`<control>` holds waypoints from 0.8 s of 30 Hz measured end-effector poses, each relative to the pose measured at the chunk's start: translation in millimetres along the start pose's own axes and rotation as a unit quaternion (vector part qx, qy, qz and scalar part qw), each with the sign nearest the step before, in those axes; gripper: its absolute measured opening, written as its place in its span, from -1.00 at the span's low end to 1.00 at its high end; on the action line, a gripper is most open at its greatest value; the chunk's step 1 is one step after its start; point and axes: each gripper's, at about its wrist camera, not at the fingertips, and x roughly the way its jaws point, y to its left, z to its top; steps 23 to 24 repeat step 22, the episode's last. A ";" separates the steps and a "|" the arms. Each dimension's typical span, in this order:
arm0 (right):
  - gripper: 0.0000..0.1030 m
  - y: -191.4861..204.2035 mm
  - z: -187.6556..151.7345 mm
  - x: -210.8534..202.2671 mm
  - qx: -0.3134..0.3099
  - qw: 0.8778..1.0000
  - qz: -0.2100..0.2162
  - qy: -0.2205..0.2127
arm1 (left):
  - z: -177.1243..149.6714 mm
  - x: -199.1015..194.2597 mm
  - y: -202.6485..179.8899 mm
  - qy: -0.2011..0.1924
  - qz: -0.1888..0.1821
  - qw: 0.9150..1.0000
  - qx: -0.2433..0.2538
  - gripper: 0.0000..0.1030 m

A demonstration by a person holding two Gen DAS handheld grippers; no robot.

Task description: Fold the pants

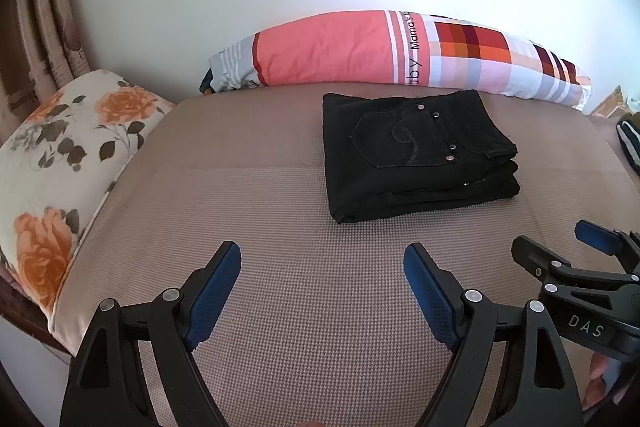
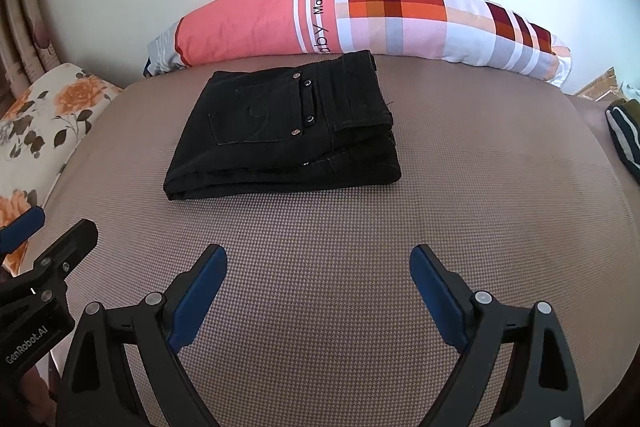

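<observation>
Nearest the lens, the left tool (image 1: 322,281) is seen with its blue pads spread wide and nothing between them; only the woven bed mat (image 1: 280,307) lies beneath. The right tool (image 2: 318,283) is likewise held wide apart and empty, and it appears at the right edge of the left view, just beside the left one.

The black jeans (image 2: 280,135) are found further back on the mat, folded into a compact stack with a back pocket uppermost, close in front of the striped and checked bolster pillow (image 2: 360,15). A floral pillow (image 1: 60,155) is seen at the left, and a dark striped garment (image 2: 624,143) at the right edge.

The fold is judged to be essentially done. The main risk would be a needless regrasp: were a pad caught under only the top layer, the stack could be dragged open or skewed. The lower layers already sit slightly offset at the right edge, so a nudge there could spill them.
</observation>
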 end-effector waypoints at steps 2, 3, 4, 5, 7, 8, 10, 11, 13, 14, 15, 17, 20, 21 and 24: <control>0.76 -0.8 0.3 0.2 0.000 1.000 -0.001 0.000 | -0.4 -0.6 -0.3 -0.001 0.000 1.000 0.000 0.63; 0.77 -0.8 0.5 0.2 0.000 1.000 -0.001 0.000 | -0.4 -0.6 -0.6 -0.001 0.000 1.000 -0.001 0.63; 0.77 -0.9 0.8 0.4 0.000 1.000 0.000 0.001 | -0.6 -0.4 -0.2 0.000 0.000 1.000 -0.001 0.63; 0.77 -0.9 0.7 0.3 -0.001 1.000 0.001 0.001 | -0.4 -0.4 -0.5 -0.001 0.000 1.000 -0.001 0.63; 0.77 -0.9 0.5 0.2 0.001 1.000 0.001 0.001 | -0.7 -0.1 -0.1 0.000 0.000 1.000 0.001 0.62; 0.77 -1.1 1.0 0.6 -0.001 1.000 0.001 0.002 | -0.4 -0.4 -0.7 -0.001 0.001 1.000 0.000 0.63; 0.78 -1.2 0.6 0.7 0.000 1.000 0.000 0.003 | -0.4 0.0 -0.3 0.000 -0.001 1.000 0.001 0.63; 0.78 -1.4 0.2 1.1 0.000 1.000 0.000 0.004 | -0.5 -0.4 -1.0 0.000 0.001 1.000 0.000 0.63; 0.78 -1.5 -0.8 2.1 0.002 1.000 0.001 0.006 | -0.9 -0.5 -0.9 0.000 0.000 1.000 0.000 0.63; 0.78 -1.3 -1.4 2.2 0.002 1.000 0.000 0.007 | -1.0 -0.9 -1.6 0.000 0.001 1.000 -0.001 0.63; 0.78 -1.2 -1.5 2.2 0.002 1.000 0.001 0.007 | -1.3 -0.5 -0.1 0.000 0.001 1.000 -0.002 0.63; 0.78 -1.1 -1.5 2.1 0.003 1.000 0.000 0.006 | -0.4 -0.2 -1.3 0.000 -0.001 1.000 0.000 0.63; 0.78 -0.6 -2.0 2.2 0.003 1.000 -0.001 0.006 | -0.7 2.3 -0.2 0.003 -0.002 1.000 -0.001 0.63; 0.78 -0.5 -2.0 2.1 0.004 1.000 -0.002 0.005 | -0.4 4.4 0.6 0.004 -0.004 1.000 -0.001 0.63; 0.78 -0.8 -1.6 2.3 0.003 1.000 -0.001 0.005 | -0.4 5.9 1.9 0.007 -0.006 1.000 -0.002 0.63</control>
